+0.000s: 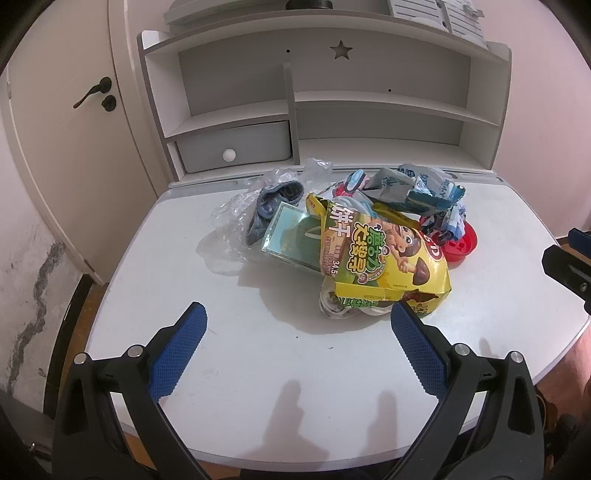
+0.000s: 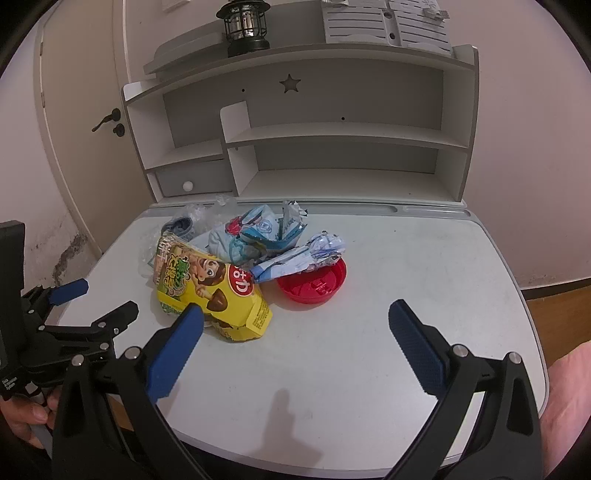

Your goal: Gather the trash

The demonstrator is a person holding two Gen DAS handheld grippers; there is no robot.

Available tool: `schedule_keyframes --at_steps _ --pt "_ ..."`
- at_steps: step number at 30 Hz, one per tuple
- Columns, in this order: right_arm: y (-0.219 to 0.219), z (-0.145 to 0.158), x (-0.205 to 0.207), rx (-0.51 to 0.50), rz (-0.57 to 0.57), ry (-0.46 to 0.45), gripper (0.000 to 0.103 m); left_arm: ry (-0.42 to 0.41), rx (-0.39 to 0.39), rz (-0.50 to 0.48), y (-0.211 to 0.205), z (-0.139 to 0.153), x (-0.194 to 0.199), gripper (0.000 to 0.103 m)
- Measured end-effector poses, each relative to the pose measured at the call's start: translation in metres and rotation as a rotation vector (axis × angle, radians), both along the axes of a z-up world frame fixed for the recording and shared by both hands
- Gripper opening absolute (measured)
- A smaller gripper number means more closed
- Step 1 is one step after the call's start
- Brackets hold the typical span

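A pile of trash lies on the white desk (image 1: 184, 295): a crushed yellow biscuit box (image 1: 384, 258) (image 2: 210, 291), a green flat box (image 1: 291, 236), crumpled blue-and-white wrappers (image 1: 424, 192) (image 2: 266, 232), clear plastic film (image 1: 236, 218), a grey sock (image 1: 269, 206) and a red lid (image 1: 461, 243) (image 2: 314, 284). My left gripper (image 1: 297, 314) is open in front of the pile, its right fingertip just before the yellow box. My right gripper (image 2: 295, 314) is open too, its left fingertip overlapping the yellow box's near corner and the red lid beyond the gap. Nothing is held.
A white shelf unit (image 1: 325, 107) with a small drawer (image 1: 236, 147) stands at the desk's back. A black lantern (image 2: 243, 26) sits on its top. A door (image 1: 74, 147) is at the left. The left gripper (image 2: 70, 291) shows at the right wrist view's left edge, a hand below it.
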State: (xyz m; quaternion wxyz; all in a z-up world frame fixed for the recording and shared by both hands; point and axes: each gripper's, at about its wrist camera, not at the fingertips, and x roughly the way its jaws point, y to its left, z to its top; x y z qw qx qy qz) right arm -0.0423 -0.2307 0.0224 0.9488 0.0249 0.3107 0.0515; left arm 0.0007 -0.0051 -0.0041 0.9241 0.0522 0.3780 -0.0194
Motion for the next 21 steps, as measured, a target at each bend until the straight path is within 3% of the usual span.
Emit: schedule_keyframes --at_steps 21 --pt "0.0005 0.0004 0.0010 0.000 0.002 -0.002 0.097 0.000 0.001 -0.002 -0.0010 0.0004 -0.0007 0.097"
